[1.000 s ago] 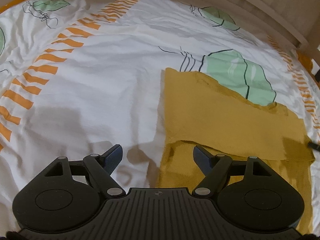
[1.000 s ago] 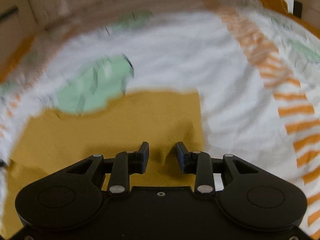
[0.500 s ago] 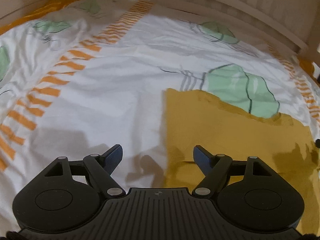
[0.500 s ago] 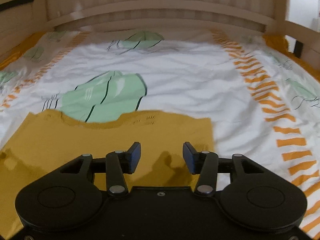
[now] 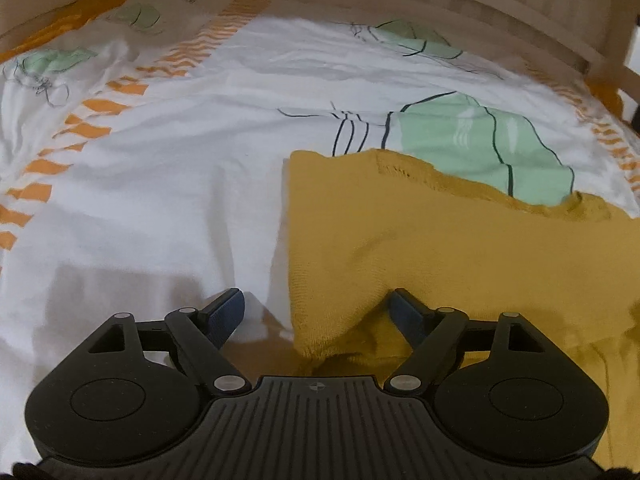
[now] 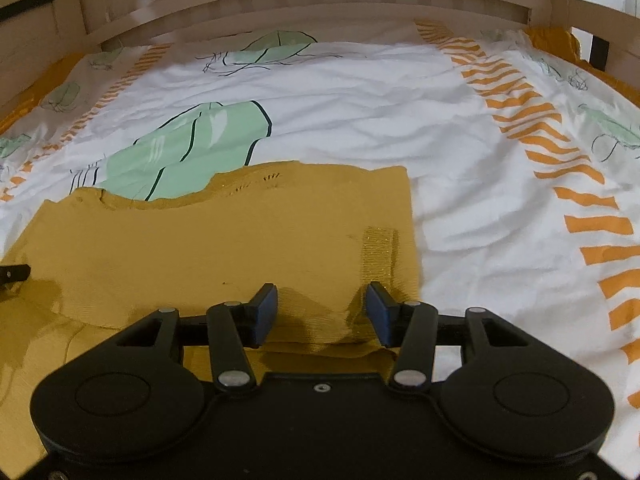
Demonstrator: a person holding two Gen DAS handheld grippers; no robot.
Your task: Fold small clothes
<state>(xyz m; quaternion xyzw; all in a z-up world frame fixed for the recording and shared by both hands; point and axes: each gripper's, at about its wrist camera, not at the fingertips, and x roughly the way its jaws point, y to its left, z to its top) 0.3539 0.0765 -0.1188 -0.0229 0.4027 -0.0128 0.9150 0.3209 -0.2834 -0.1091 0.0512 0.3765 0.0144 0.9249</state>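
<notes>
A mustard knitted garment [image 5: 460, 248] lies folded on the bed, its upper layer doubled over a lower one. My left gripper [image 5: 316, 312] hangs low at the garment's left edge. Its jaws are opening, and the bunched near-left corner sits between them without either pad pressing on it. In the right wrist view the garment [image 6: 220, 248] fills the lower left. There my right gripper [image 6: 322, 312] stands open over the folded near edge close to the right corner, beside a ribbed band [image 6: 378, 252]. Its pads are apart from the cloth.
The white bedsheet [image 6: 360, 92] carries green leaf prints and orange striped bands and is lightly creased. A pale wooden bed rail [image 6: 320, 4] runs along the far side, and another wooden rail [image 5: 400, 4] closes the back in the left view. Orange bedding shows at the edges.
My left gripper sank and closed in on the garment's left edge, whose corner now bunches between its jaws. My right gripper's jaws widened, and it settled nearer the folded edge.
</notes>
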